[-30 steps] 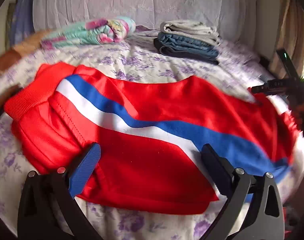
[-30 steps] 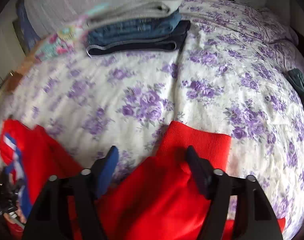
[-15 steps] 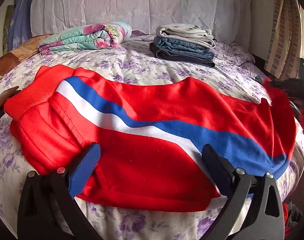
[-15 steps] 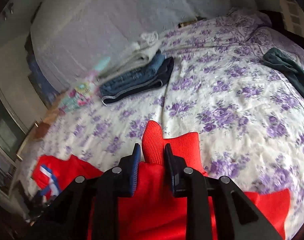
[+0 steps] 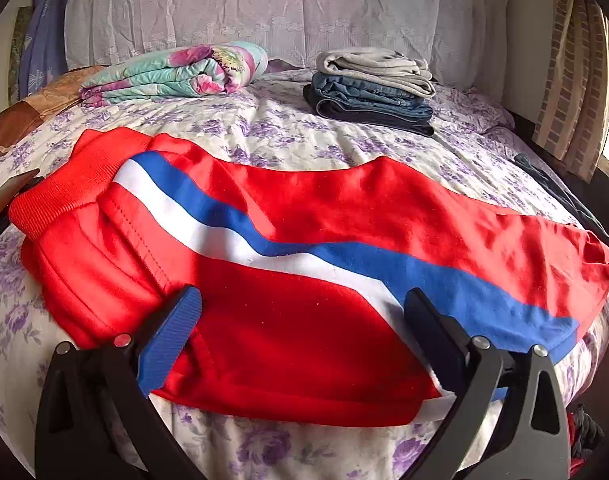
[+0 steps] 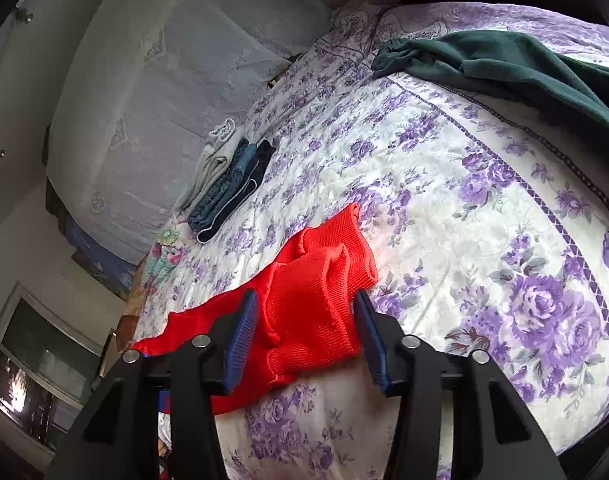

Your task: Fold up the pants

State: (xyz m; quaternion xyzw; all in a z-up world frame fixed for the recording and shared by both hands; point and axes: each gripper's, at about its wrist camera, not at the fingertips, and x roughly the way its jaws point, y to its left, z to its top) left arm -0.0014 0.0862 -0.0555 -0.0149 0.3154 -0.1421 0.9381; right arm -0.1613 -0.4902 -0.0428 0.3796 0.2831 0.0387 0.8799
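Observation:
Red pants [image 5: 304, 240] with a white and blue side stripe lie flat across the purple-flowered bed [image 5: 288, 136], waistband at the left. My left gripper [image 5: 304, 320] is open, its jaws apart over the near hem, holding nothing. In the right wrist view the ribbed red cuffs [image 6: 316, 292] lie bunched on the bed. My right gripper [image 6: 306, 332] is open, its blue pads either side of the cuffs, not clamped.
A stack of folded jeans and grey cloth [image 5: 372, 88] sits at the back of the bed and also shows in the right wrist view [image 6: 228, 184]. A rolled floral blanket [image 5: 176, 72] lies back left. A dark green garment [image 6: 504, 68] lies at the right edge.
My right gripper opened and let go of the red cuffs, which now rest on the bed. The right end of the pants has settled flat. My left gripper stayed put.

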